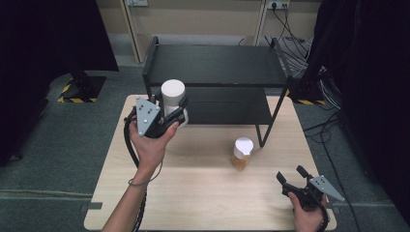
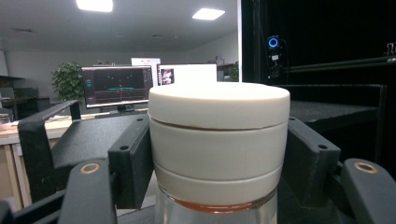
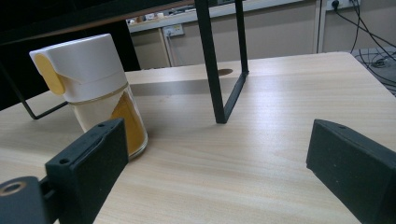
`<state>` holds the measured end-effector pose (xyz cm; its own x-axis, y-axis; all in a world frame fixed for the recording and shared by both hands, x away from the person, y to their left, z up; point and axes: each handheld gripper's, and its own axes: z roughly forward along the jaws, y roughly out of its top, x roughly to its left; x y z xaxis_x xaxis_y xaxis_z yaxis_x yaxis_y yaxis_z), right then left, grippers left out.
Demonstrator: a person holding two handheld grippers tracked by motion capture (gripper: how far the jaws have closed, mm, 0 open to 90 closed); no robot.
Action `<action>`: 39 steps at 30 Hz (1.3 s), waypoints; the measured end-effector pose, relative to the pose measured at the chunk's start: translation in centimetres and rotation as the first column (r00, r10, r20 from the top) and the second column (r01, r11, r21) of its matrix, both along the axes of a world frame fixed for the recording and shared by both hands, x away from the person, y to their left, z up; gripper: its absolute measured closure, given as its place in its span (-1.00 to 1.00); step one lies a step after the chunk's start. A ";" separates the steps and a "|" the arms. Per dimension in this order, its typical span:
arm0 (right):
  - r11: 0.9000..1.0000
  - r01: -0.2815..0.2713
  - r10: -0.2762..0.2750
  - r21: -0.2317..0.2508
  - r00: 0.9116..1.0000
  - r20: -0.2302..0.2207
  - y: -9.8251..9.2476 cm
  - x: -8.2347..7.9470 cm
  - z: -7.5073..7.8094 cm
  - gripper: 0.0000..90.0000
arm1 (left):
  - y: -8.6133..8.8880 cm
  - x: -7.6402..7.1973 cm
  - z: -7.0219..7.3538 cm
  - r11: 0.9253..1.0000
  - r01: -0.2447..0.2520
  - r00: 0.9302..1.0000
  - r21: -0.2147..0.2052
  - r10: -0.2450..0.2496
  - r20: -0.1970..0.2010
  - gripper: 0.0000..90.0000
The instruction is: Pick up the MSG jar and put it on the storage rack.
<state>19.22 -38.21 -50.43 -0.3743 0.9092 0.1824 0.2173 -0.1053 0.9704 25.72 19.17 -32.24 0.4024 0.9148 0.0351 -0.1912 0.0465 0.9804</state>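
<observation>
Jar (image 2: 218,140) clamped between left tongs (image 1: 170,113), lifted.

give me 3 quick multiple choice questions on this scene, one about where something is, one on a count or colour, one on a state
1. Where does the jar with yellow contents stand?
A. on the rack's top shelf
B. on the table near the black rack's front leg
C. on the floor

2. How many white-lidded jars show in the high view?
A. one
B. two
C. four

3. What is the state of the right claw?
A. open, holding nothing
B. shut on a jar
C. shut on a cable

Answers:
1 B, it sits on the wooden table just left of the black rack leg.
2 B, one on the table and one jar in the left claw.
3 A, the right gripper view shows its jaws wide apart with bare table between them.
</observation>
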 end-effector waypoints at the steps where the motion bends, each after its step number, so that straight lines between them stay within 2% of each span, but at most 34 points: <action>1: 1.000 0.000 0.000 0.000 1.000 0.000 0.0 0.0 0.0 -0.87 | 0.0 0.0 0.1 1.000 -0.001 1.000 -0.002 0.001 0.001 -0.25; 9: 1.000 0.002 -0.002 0.004 1.000 -0.002 0.0 0.0 0.0 -0.87 | -0.1 0.3 1.7 1.000 -0.010 1.000 -0.008 0.010 0.009 -0.25; 19: 1.000 0.002 -0.002 0.005 1.000 -0.007 0.0 0.1 0.1 -0.87 | -0.1 0.5 3.2 1.000 -0.012 1.000 -0.022 0.012 -0.003 -0.25; 30: 1.000 0.004 -0.004 0.007 1.000 -0.013 0.0 0.1 0.1 -0.86 | -0.3 0.9 4.7 1.000 -0.029 1.000 -0.010 0.029 0.001 -0.25; 39: 1.000 0.004 -0.003 0.010 1.000 -0.019 0.0 0.2 0.2 -0.85 | -0.2 1.3 6.8 1.000 -0.031 0.999 0.004 0.031 -0.014 -0.25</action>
<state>19.41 -38.26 -50.23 -0.3676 0.9086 0.1984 0.2353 -0.1155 0.9650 27.04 18.97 -25.45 0.3745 0.9266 0.0334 -0.1790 0.0369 0.9831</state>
